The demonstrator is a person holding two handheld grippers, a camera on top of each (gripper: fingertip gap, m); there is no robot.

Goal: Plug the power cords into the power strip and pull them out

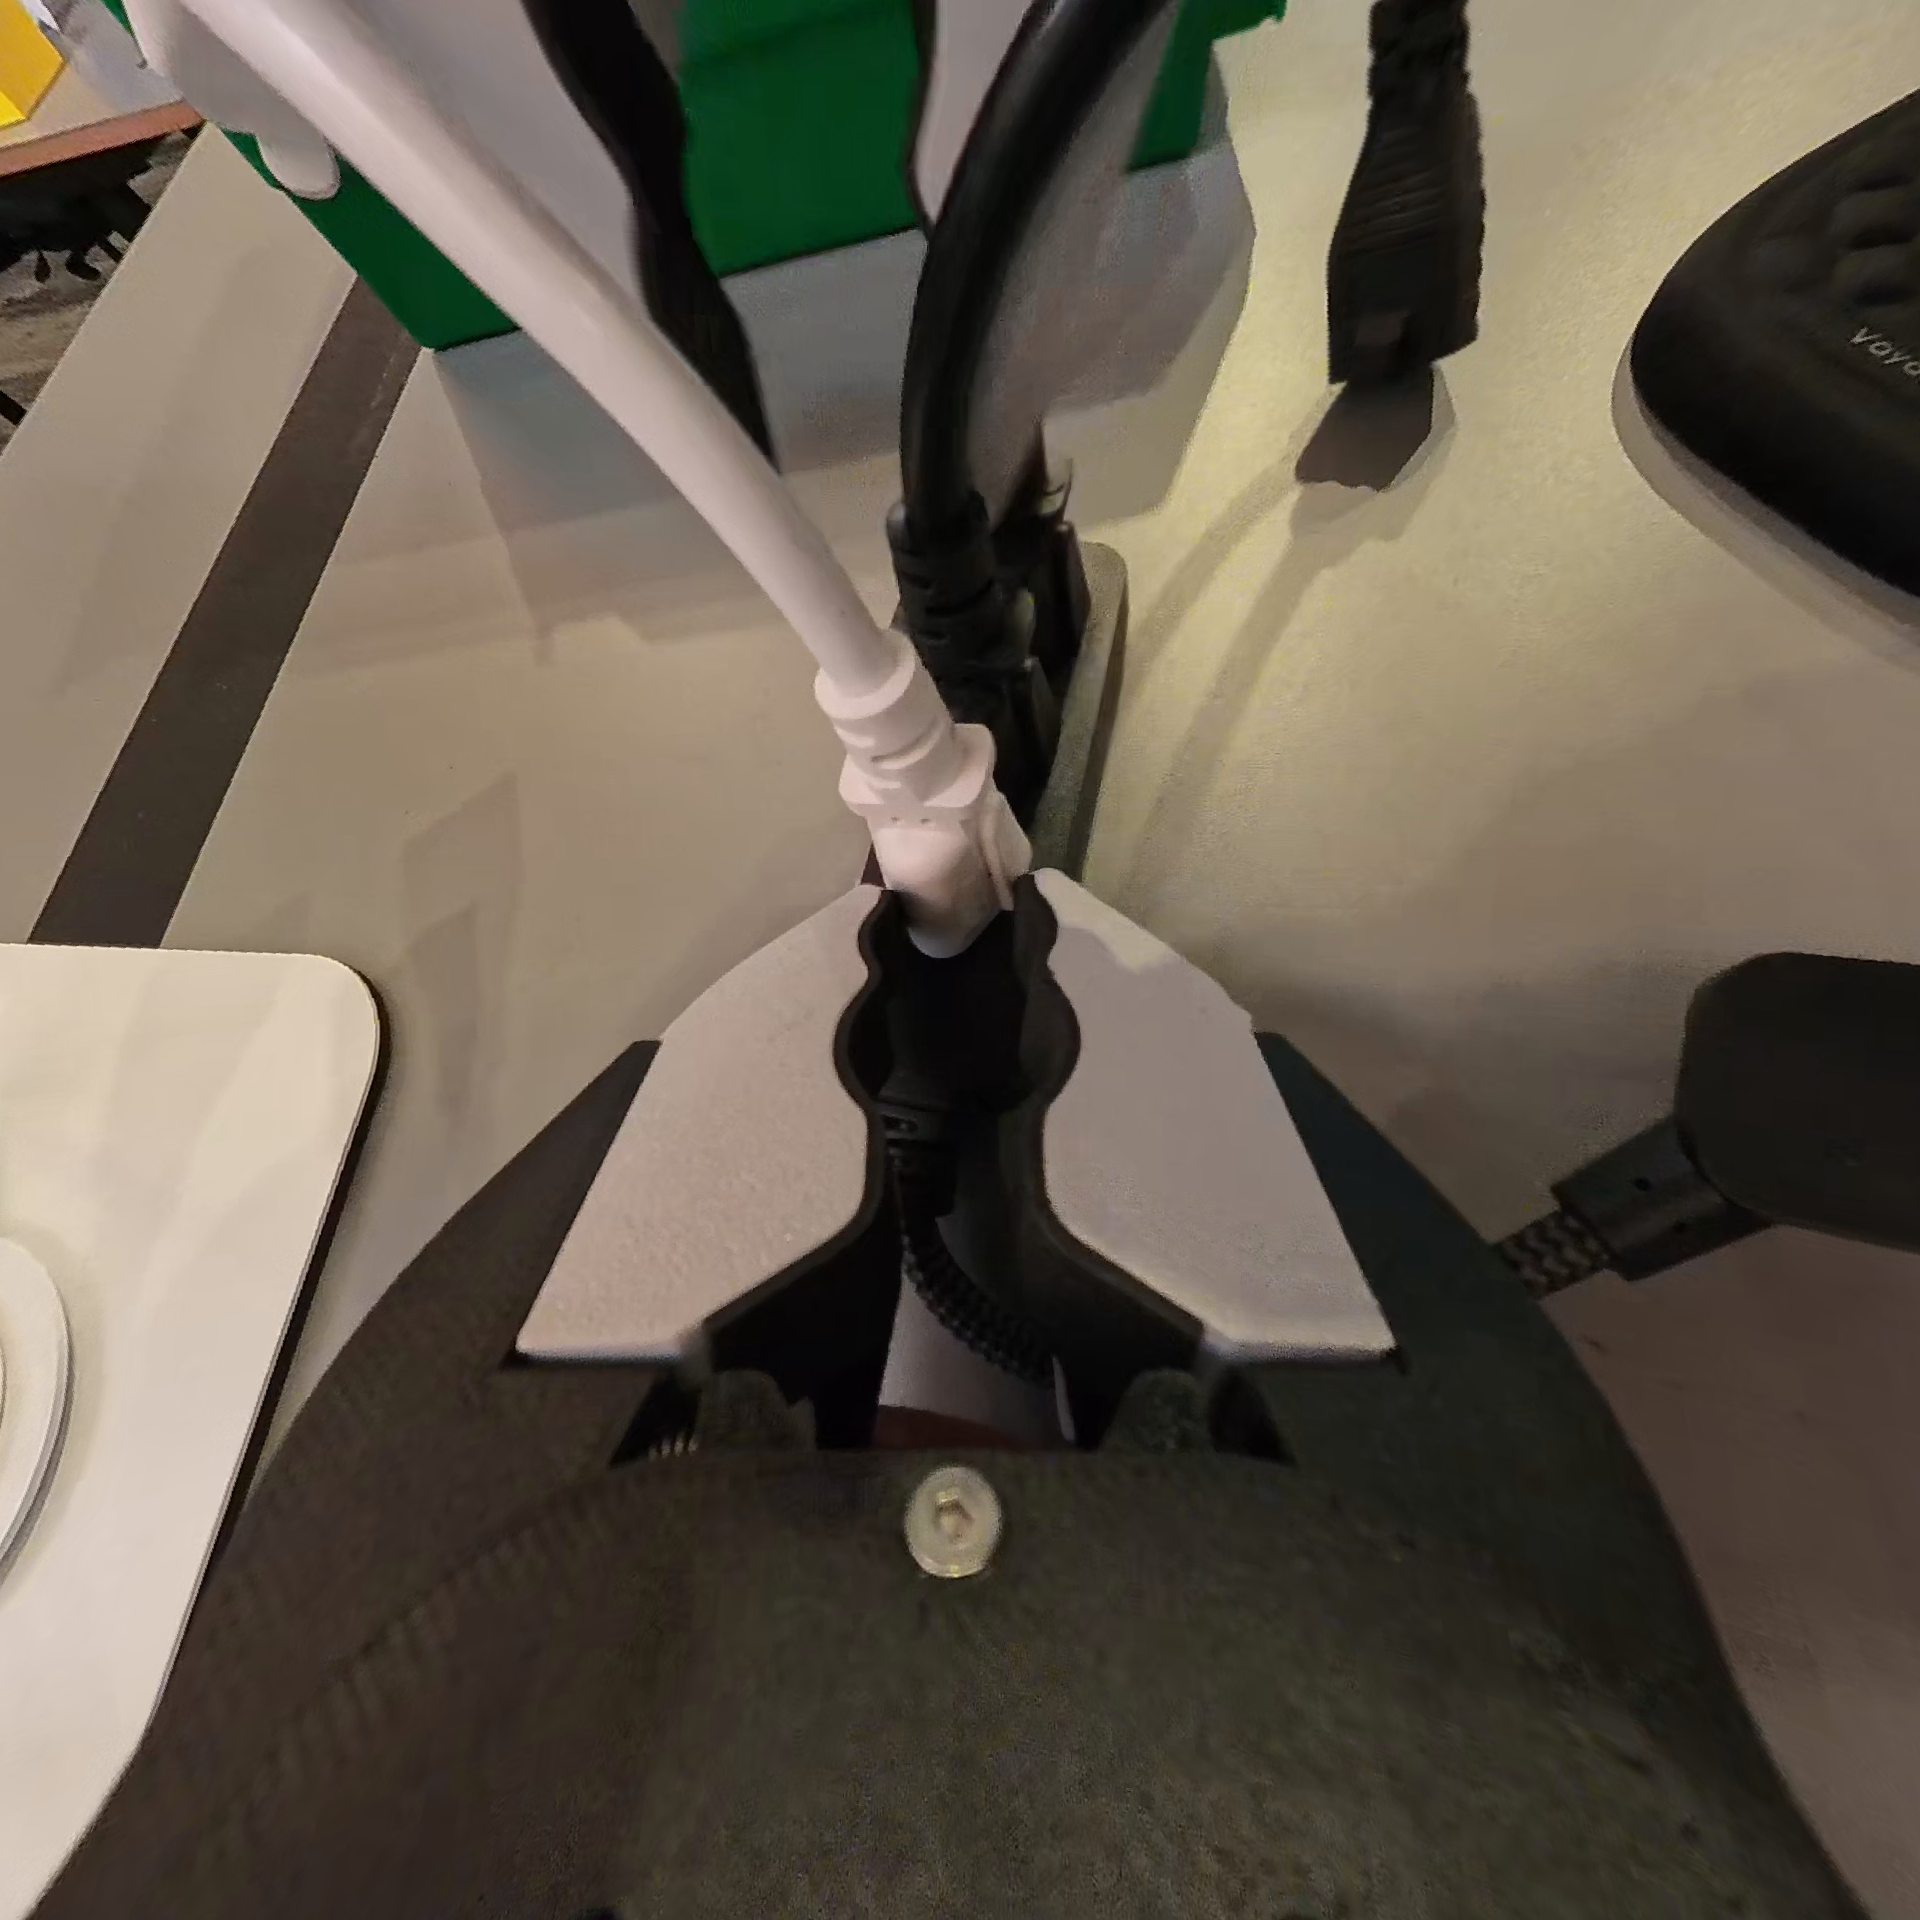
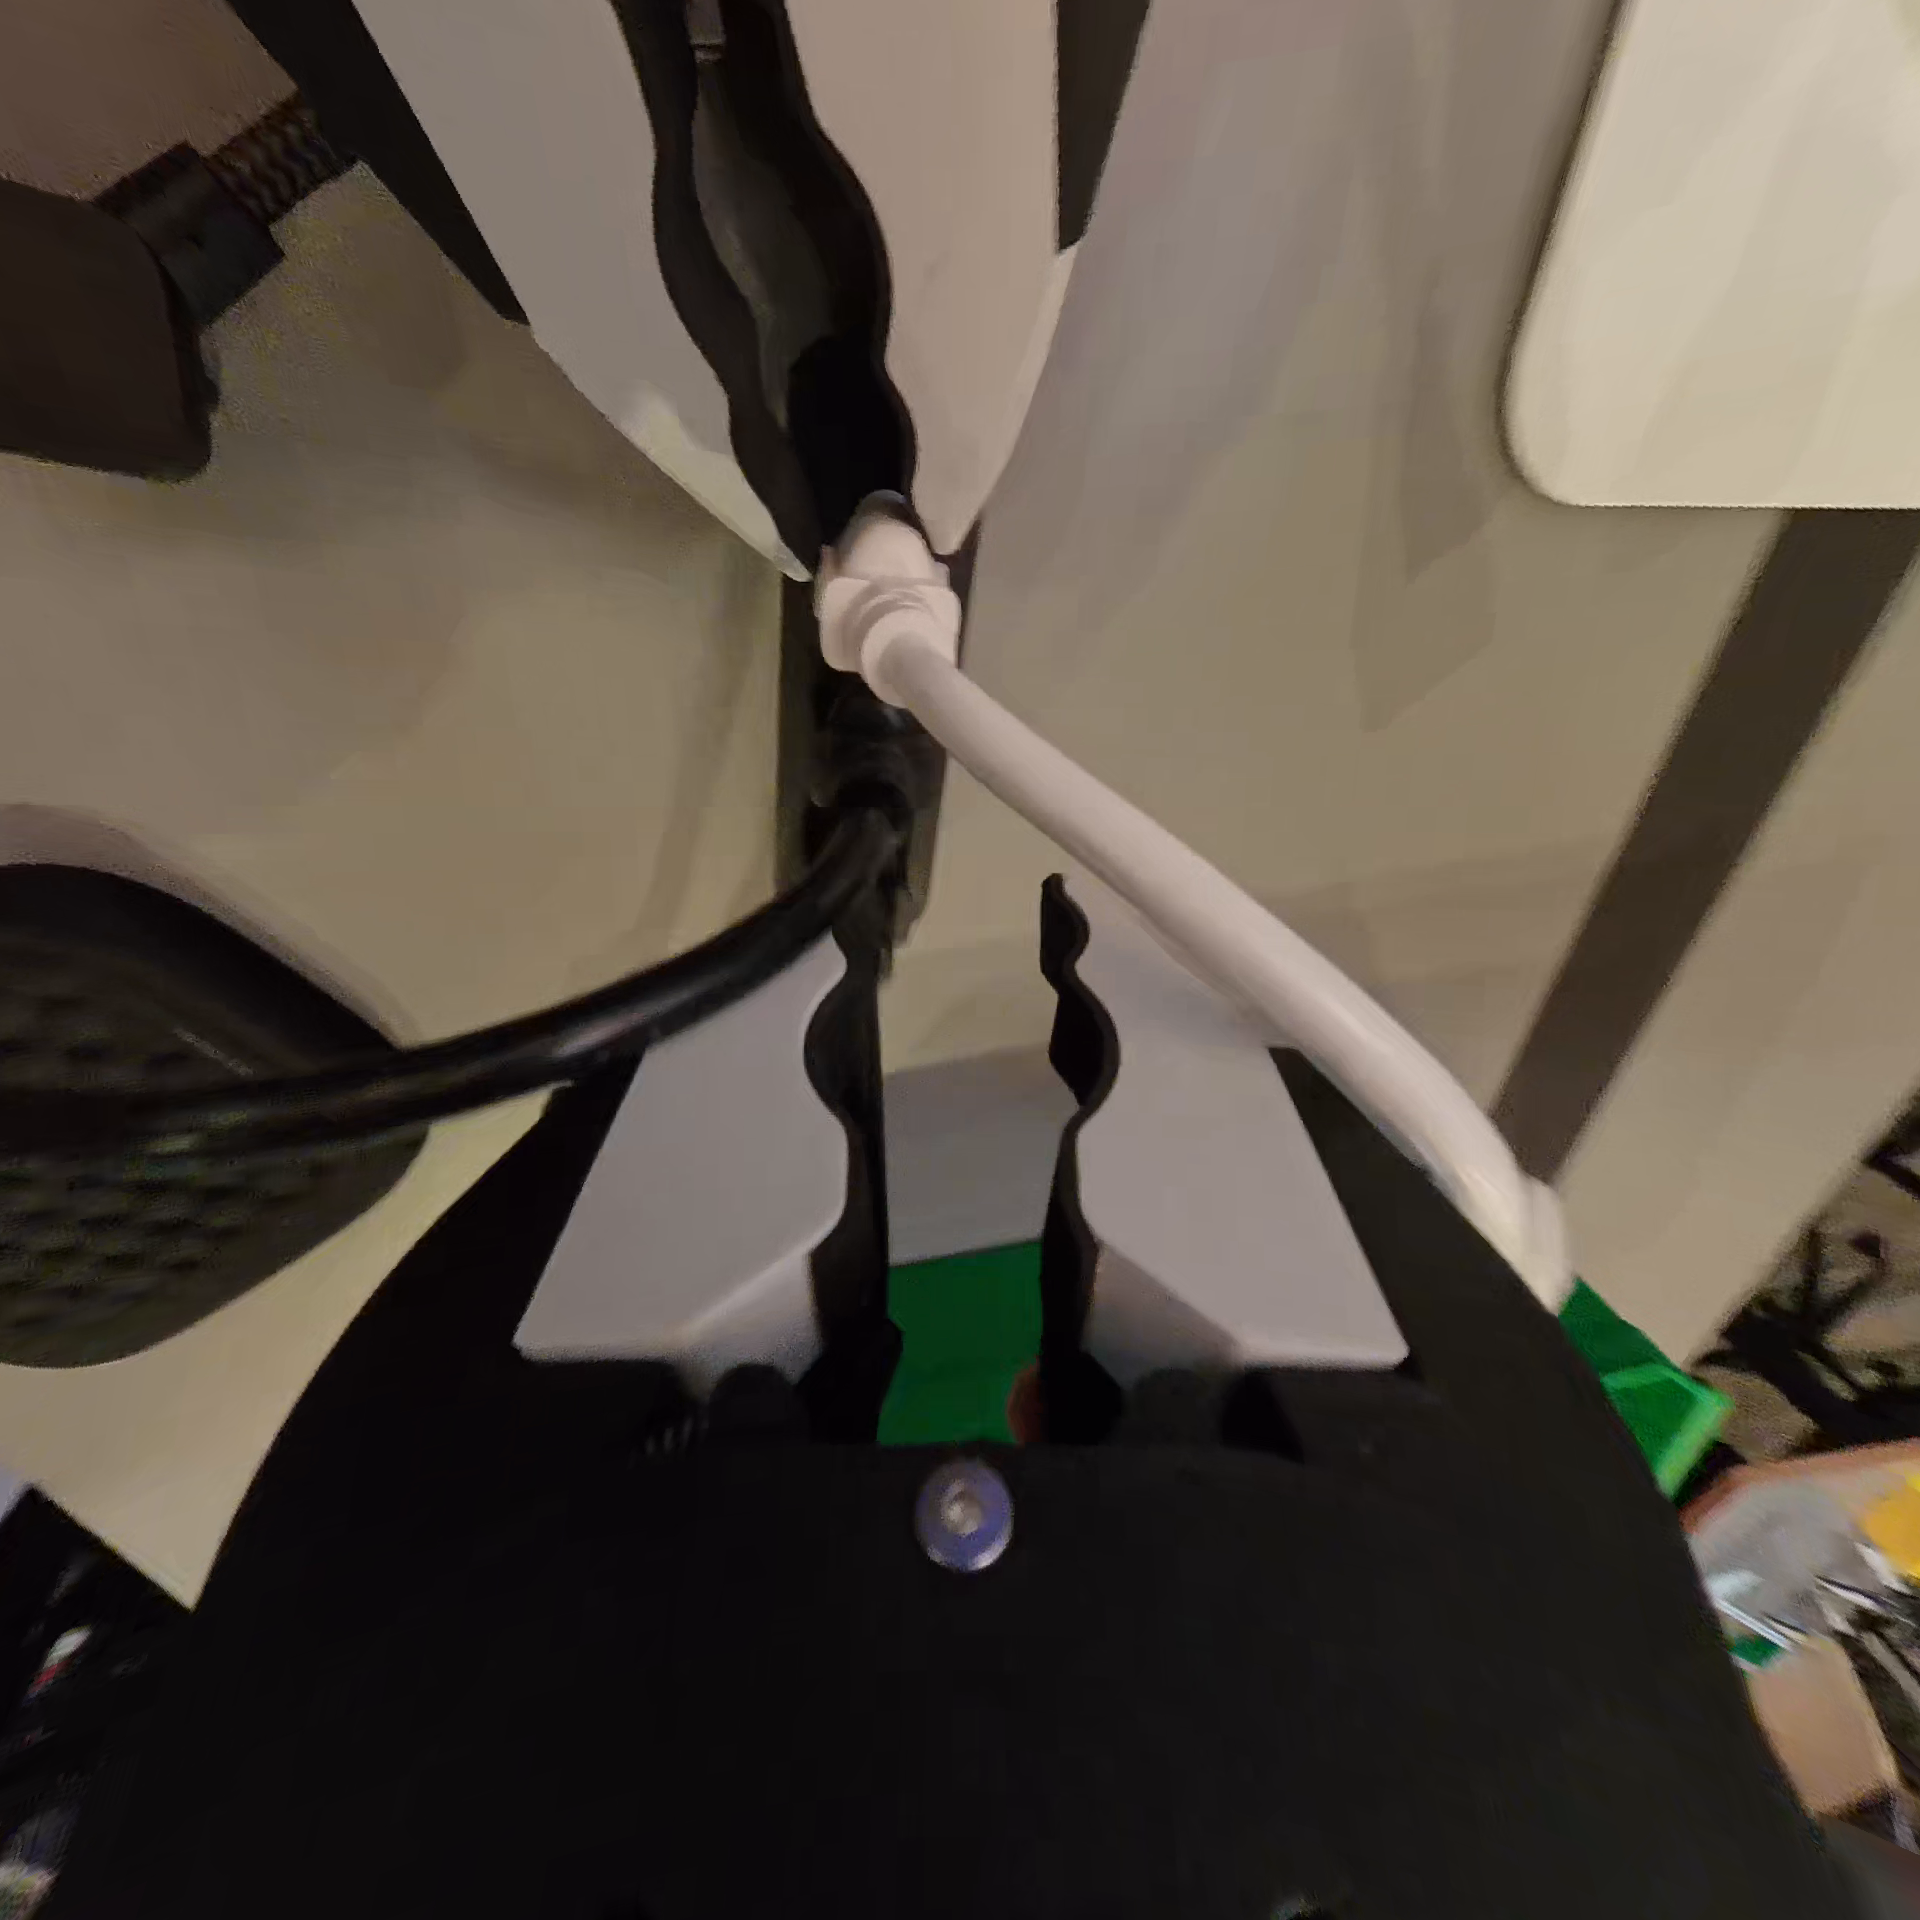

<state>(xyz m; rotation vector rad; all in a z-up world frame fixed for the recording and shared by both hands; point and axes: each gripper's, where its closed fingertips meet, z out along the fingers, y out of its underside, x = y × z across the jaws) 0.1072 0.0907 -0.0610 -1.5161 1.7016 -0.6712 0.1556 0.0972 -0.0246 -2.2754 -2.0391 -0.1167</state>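
A narrow dark power strip (image 1: 1091, 665) lies on the pale table. A white plug (image 1: 925, 790) with a thick white cord (image 1: 582, 312) and a black plug (image 1: 956, 613) with a black cord stand in it. My left gripper (image 1: 961, 899) is shut on the strip's near end, where its braided cable leaves. The white plug's base sits right at its fingertips. In the right wrist view the left gripper (image 2: 883, 551) shows from the far side, with the white plug (image 2: 883, 603) and the black plug (image 2: 868, 769). My right gripper (image 2: 961, 914) is open and empty, just short of the strip (image 2: 795, 675).
A white board (image 1: 156, 1143) lies left, and a black mesh pad (image 1: 1818, 312) and a black adapter (image 1: 1818, 1091) with a braided cable lie right. A loose black plug (image 1: 1403, 208) is at the far right. A green block (image 1: 790, 135) stands behind. A dark stripe (image 1: 239, 623) crosses the table. The tips of one gripper are about 7 cm away from the tips of the other.
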